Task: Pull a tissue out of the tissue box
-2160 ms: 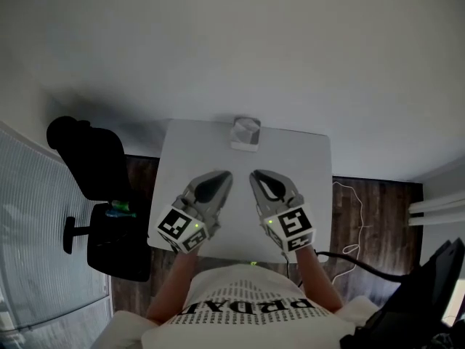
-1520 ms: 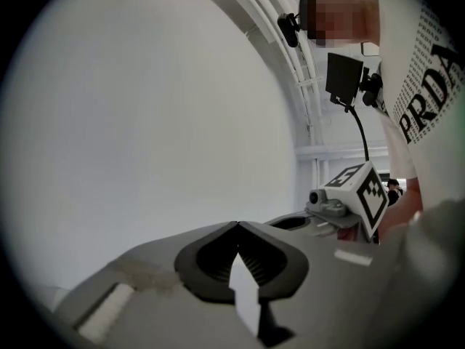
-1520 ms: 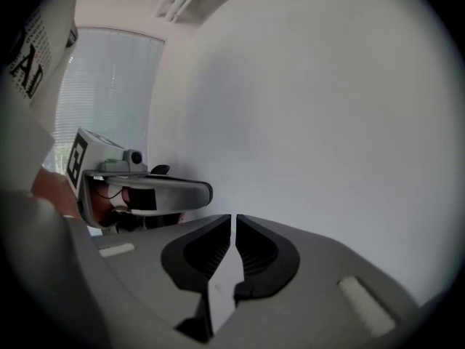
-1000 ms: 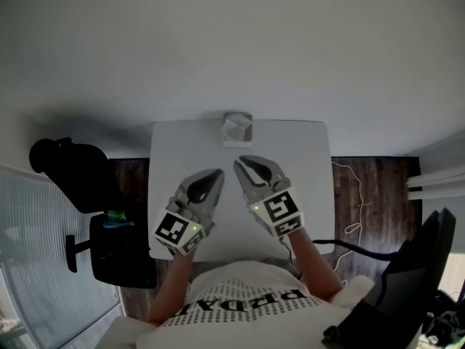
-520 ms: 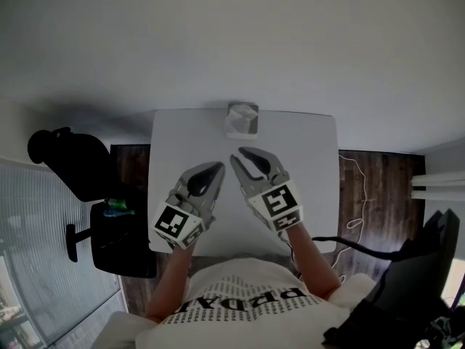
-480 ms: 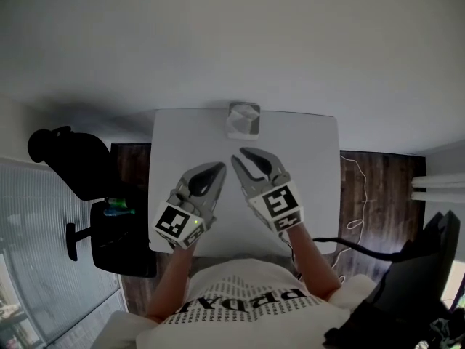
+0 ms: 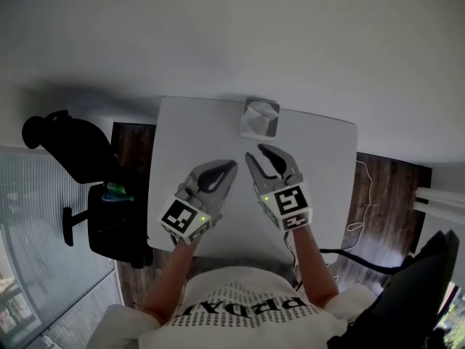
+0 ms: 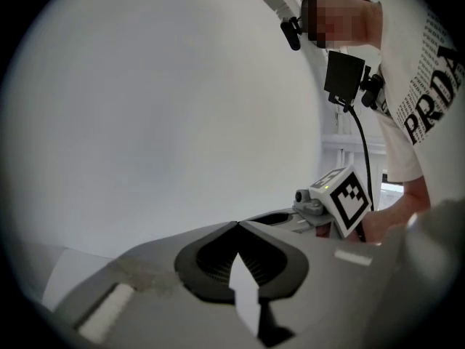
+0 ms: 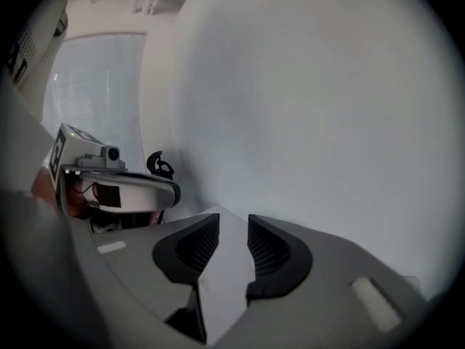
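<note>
Tissue box [image 7: 259,118] sits at the far edge of the table [image 7: 182,144], upper centre of the head view, with a tissue [image 7: 260,112] bunched up out of its top.

Your right gripper [image 7: 256,151] is the nearer one. Its tips are just below the box in frame and point up at it, slightly left of the box's centre. Its jaws are opening, with nothing between them but bare table.

Your left gripper [image 7: 232,166] sits lower and further left, tips clenched together and empty.

Neither gripper view shows the box.

From above the box looks about square, so I can't call a long axis.

My read: go in with the right, up-frame and a touch right, onto the tuft.
</note>
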